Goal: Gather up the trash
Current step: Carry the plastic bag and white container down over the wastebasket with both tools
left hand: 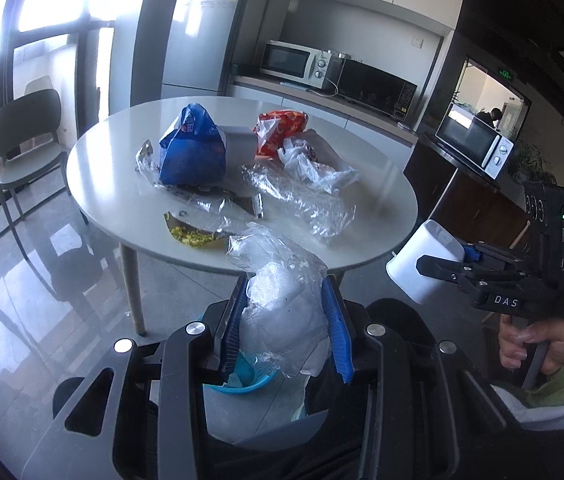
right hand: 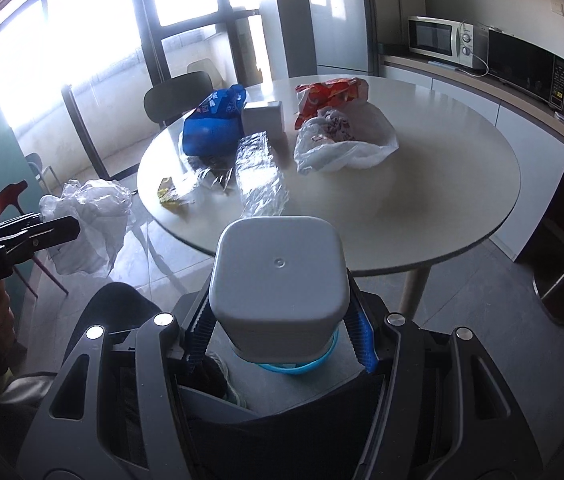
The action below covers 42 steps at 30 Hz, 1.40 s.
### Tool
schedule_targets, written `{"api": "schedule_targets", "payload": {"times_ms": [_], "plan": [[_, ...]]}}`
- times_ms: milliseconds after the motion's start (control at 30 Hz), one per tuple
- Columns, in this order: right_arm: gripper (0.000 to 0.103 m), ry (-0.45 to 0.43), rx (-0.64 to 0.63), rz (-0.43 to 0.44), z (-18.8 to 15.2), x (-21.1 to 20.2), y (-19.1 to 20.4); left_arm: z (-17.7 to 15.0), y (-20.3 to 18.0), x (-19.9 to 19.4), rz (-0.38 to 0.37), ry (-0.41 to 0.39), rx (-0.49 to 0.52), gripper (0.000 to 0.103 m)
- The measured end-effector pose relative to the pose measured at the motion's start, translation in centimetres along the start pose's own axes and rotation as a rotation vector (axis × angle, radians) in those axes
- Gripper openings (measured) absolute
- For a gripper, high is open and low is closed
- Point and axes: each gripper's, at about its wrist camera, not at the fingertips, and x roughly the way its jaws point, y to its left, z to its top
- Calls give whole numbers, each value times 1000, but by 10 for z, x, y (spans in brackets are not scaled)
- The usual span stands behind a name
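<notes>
Crowding round table (left hand: 381,200): blue bag (left hand: 194,148), orange wrapper (left hand: 282,128), clear film (left hand: 301,200).

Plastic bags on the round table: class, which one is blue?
The blue bag at the table's window side, beside the grey box. The others are orange-red, white or clear.

A blue bag (left hand: 193,148), an orange-red printed wrapper (left hand: 282,130) and clear crinkled plastic (left hand: 301,200) on a pale table (left hand: 381,184).

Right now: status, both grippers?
Left gripper shut on crumpled clear plastic. Right gripper shut on white tub. Blue bin just below. Nothing blocking.
</notes>
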Motion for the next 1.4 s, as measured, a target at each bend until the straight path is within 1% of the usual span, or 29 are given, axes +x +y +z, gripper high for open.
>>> {"api": "schedule_targets", "payload": {"times_ms": [33,133,300,500,767,833,933,1000,1167,1400], "plan": [[54,16,3,15,-4,1,0,-7,0,0,0,13,2,37],[54,54,1,10,-16,7,-3,-22,4,11,19,62,7,37],[54,132,27,26,-39,30,-9,-46,21,40,27,142,-49,36],[54,228,47,33,-65,78,-10,-72,42,80,56,231,-98,36],[54,341,72,33,-87,150,-10,-96,70,133,84,298,-177,36],[54,364,77,33,-90,168,-9,-100,74,146,82,315,-194,36],[54,411,73,12,-94,192,-8,-100,83,165,68,329,-205,36],[54,446,96,19,-98,206,-10,-100,91,179,76,351,-214,36],[54,484,133,-6,-96,233,-23,-98,107,206,90,382,-243,36],[54,553,162,-15,-97,285,-26,-101,114,237,85,424,-260,36]]}}
